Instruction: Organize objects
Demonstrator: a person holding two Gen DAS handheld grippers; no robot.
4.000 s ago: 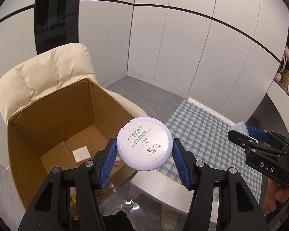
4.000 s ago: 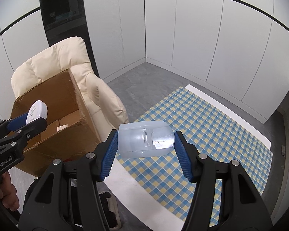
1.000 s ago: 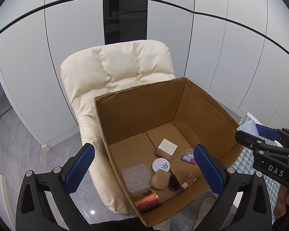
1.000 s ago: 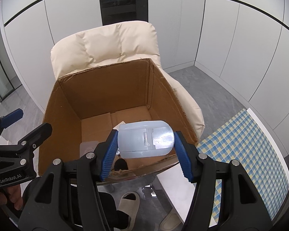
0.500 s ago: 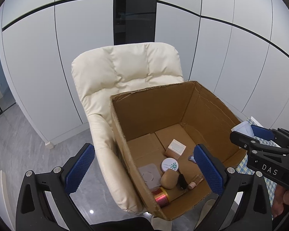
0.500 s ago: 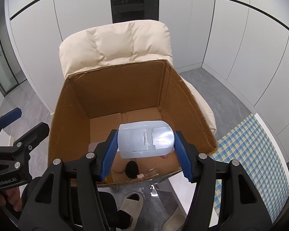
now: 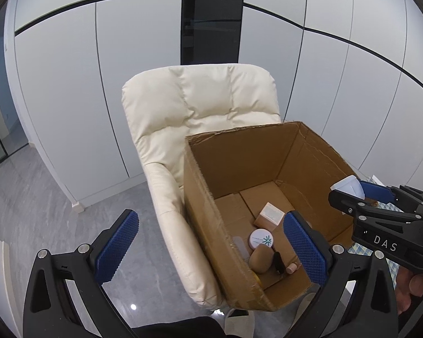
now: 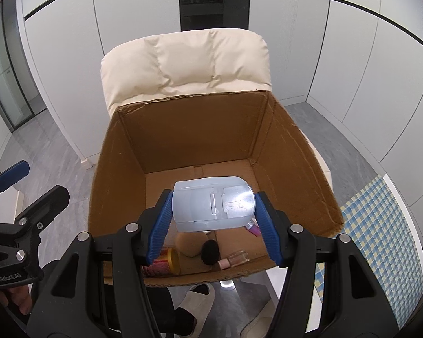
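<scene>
While your right gripper (image 8: 213, 226) clamps a pale translucent plastic case (image 8: 213, 202) between both blue pads, half-closed jaws hold it above the open cardboard box (image 8: 200, 129). Your left gripper (image 7: 210, 246) stands wide, nothing between its jaws. Just beyond them, a round white compact (image 7: 261, 238) and a tan sponge (image 7: 260, 258) lie on the box floor; behind, a cream chair (image 7: 200, 98).

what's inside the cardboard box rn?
In the cardboard box: a small carton, round white compact, tan sponge, black brush, small bottle, red-gold can. The held pale blue case covers the middle.
</scene>
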